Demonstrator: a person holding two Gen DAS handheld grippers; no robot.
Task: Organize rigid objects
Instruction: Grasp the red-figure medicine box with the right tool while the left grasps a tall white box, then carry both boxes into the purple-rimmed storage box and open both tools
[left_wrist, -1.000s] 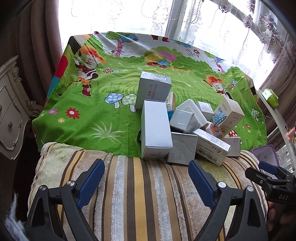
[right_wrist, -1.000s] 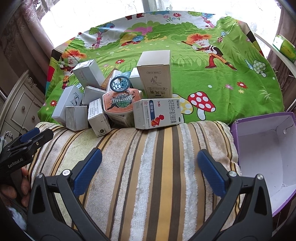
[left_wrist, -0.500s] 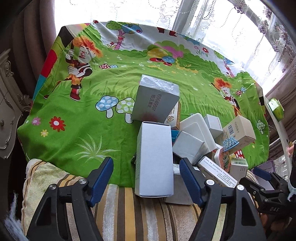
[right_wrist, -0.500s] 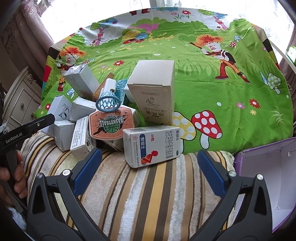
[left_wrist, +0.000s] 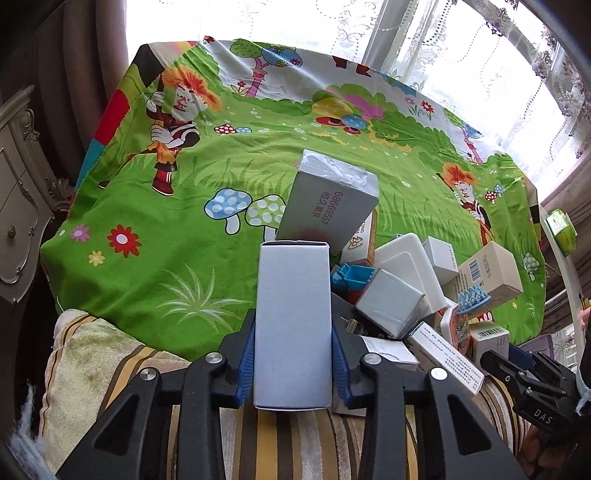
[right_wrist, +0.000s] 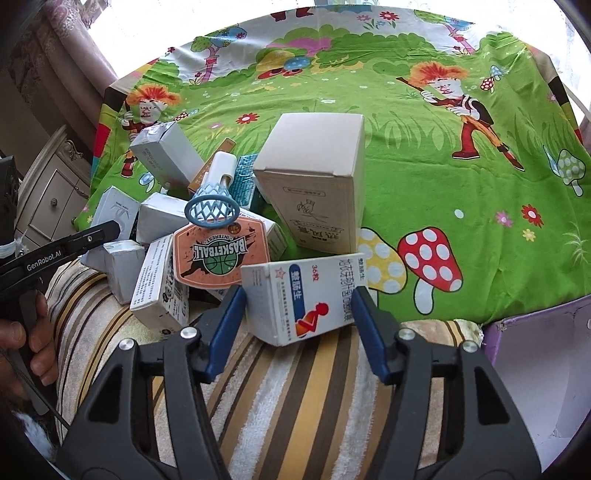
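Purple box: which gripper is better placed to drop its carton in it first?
Right. The right gripper grips the medicine carton and the open purple box lies just beside it; the left gripper, holding the white box, is farther.

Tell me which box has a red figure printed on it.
The white medicine box between the right gripper fingers; its neighbours lack that red figure.

open green cloth (left_wrist: 177, 236) lies left of the box pile (left_wrist: 406, 295). striped towel (right_wrist: 295, 387) in front is bare; purple box (right_wrist: 535, 350) blocks the right.
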